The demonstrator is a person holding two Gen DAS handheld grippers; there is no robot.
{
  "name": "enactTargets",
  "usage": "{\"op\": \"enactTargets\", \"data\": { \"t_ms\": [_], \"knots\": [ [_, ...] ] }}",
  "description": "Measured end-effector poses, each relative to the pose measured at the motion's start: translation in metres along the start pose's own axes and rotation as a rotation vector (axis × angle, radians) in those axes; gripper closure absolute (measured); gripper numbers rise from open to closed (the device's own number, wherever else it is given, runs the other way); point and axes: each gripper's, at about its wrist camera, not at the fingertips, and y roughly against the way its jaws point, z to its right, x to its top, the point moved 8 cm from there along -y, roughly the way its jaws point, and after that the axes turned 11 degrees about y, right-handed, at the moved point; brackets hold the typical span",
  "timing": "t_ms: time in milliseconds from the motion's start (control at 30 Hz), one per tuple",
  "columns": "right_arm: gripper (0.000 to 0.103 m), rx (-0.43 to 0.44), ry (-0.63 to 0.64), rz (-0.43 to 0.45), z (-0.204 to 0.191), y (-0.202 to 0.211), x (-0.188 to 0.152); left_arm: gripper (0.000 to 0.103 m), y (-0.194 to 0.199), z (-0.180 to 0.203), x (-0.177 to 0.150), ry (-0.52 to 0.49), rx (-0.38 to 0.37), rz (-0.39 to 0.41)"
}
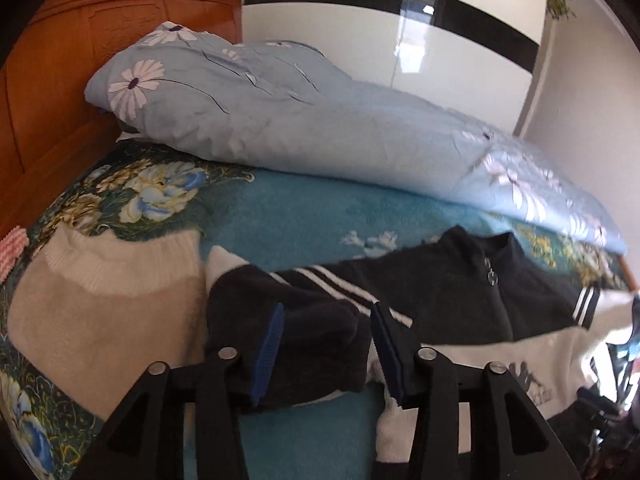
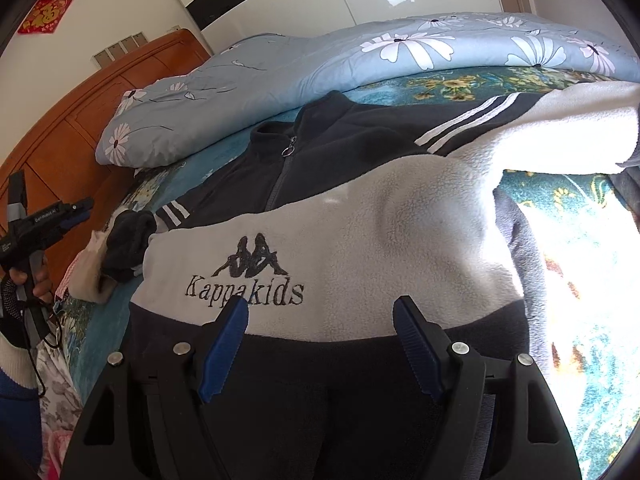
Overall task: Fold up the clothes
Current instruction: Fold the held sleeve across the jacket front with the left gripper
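Note:
A black and light-grey fleece zip jacket [image 2: 360,216] with a "Kappa kids" logo lies flat on the bed, collar toward the far side. Its left sleeve [image 1: 304,332] is bunched near the cuff. My left gripper [image 1: 326,312] is open, its blue-padded fingers on either side of that bunched dark sleeve. It also shows at the left in the right wrist view [image 2: 76,208]. My right gripper [image 2: 320,308] is open and empty above the jacket's lower front, just below the logo. The jacket's right sleeve [image 2: 560,124] lies folded toward the right.
A beige and white knit garment [image 1: 108,300] lies left of the jacket. A rolled light-blue floral duvet [image 1: 300,112] runs along the far side of the bed. The teal floral blanket [image 1: 280,208] covers the bed. A wooden headboard [image 1: 52,80] stands at the left.

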Motion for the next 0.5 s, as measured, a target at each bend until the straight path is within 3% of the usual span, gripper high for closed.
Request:
{"op": "enactTargets", "data": {
  "t_ms": [133, 233, 333, 400, 433, 500],
  "knots": [
    [0.027, 0.01, 0.038, -0.01, -0.012, -0.004, 0.0, 0.048, -0.042, 0.02, -0.037, -0.092, 0.05, -0.109],
    [0.027, 0.01, 0.043, -0.009, -0.013, -0.003, 0.001, 0.048, -0.064, 0.024, -0.053, -0.122, 0.116, -0.126],
    [0.027, 0.007, 0.032, -0.011, -0.009, -0.003, 0.0, 0.048, -0.073, 0.016, -0.051, -0.076, 0.154, -0.104],
    [0.027, 0.008, 0.021, -0.013, -0.006, -0.003, -0.002, 0.059, -0.074, 0.009, -0.049, -0.026, 0.145, -0.106],
    [0.027, 0.011, 0.015, -0.013, -0.004, -0.003, -0.002, 0.072, -0.073, 0.006, -0.047, -0.011, 0.141, -0.108],
    [0.027, 0.018, 0.002, -0.01, -0.001, -0.004, -0.003, 0.075, -0.069, 0.001, -0.042, 0.02, 0.122, -0.107]
  ]
}}
